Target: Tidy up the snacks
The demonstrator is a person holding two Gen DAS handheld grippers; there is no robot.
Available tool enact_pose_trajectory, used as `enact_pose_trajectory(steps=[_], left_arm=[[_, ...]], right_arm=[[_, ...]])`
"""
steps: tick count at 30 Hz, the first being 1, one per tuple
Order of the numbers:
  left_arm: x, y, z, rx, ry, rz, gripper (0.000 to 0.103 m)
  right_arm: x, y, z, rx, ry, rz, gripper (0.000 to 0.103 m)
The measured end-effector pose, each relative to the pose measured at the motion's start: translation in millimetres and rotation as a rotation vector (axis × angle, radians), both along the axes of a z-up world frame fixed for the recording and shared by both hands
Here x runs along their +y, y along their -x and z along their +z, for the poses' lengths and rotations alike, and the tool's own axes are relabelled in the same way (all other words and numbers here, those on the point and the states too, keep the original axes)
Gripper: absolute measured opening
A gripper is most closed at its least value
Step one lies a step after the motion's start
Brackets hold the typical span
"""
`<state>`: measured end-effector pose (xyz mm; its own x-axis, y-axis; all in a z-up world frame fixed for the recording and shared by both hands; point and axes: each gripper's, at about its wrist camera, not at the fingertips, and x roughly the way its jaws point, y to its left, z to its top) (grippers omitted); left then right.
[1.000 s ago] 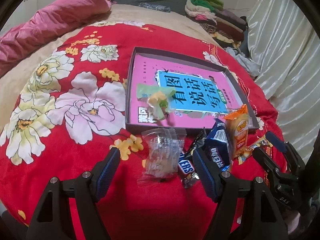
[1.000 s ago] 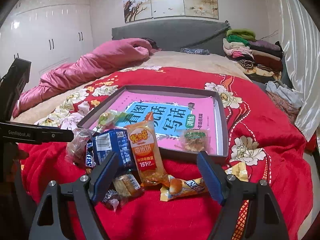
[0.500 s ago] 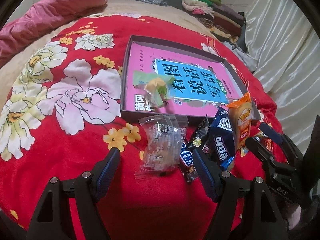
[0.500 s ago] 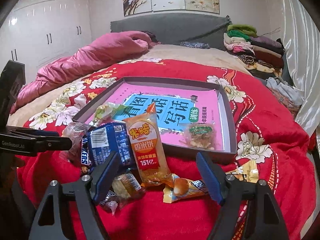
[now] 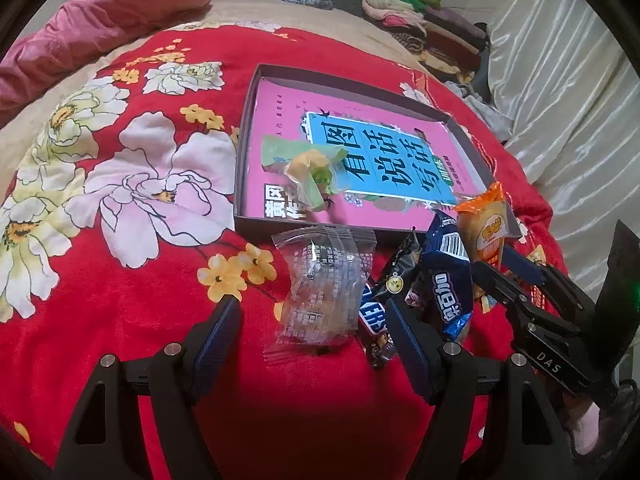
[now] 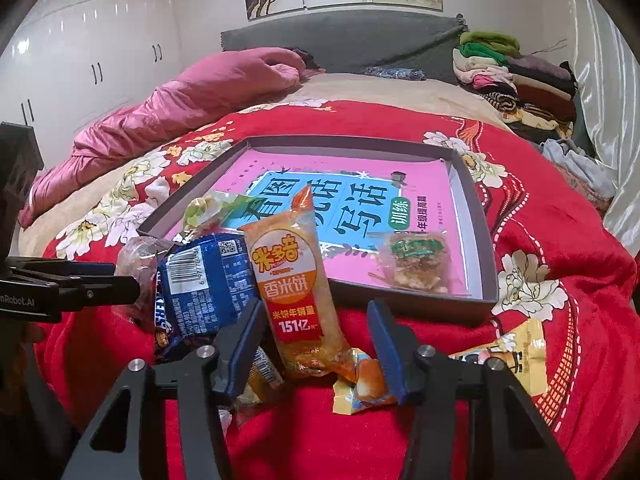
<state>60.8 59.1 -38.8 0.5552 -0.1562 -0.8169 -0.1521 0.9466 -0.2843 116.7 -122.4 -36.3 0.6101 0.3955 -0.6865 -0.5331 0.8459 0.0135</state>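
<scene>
As the right gripper (image 6: pixel 316 344) has closed in on the pile since a second ago, the orange rice-cracker packet (image 6: pixel 298 292) now stands upright between its spread fingers, untouched, leaning on the blue Oreo pack (image 6: pixel 204 284) just short of the grey tray (image 6: pixel 478 216). Left gripper (image 5: pixel 312 340), jaws likewise wide, has dropped nearer the clear cellophane snack bag (image 5: pixel 322 288), which lies flat on the red floral blanket (image 5: pixel 120 280) beside a Snickers bar (image 5: pixel 374 322). Inside the tray: green-wrapped pastry (image 5: pixel 308 168), pink workbook (image 6: pixel 424 184).
</scene>
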Motion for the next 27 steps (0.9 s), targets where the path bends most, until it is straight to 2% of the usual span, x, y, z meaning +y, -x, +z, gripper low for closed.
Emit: enact_pose_trajectory(steps=[9, 24, 27], left_arm=[[0.5, -1.6, -4.1, 0.008, 0.003, 0.010, 0.076], [7.7, -2.5, -10.5, 0.004, 0.028, 0.051, 0.076], [10.1, -3.1, -11.3, 0.002, 0.035, 0.061, 0.068]], right_arm=[[7.1, -1.2, -5.6, 0.000, 0.025, 0.021, 0.044], [13.7, -5.6, -7.2, 0.006, 0.017, 0.041, 0.037], [14.1, -4.8, -5.8, 0.006, 0.006, 0.047, 0.036]])
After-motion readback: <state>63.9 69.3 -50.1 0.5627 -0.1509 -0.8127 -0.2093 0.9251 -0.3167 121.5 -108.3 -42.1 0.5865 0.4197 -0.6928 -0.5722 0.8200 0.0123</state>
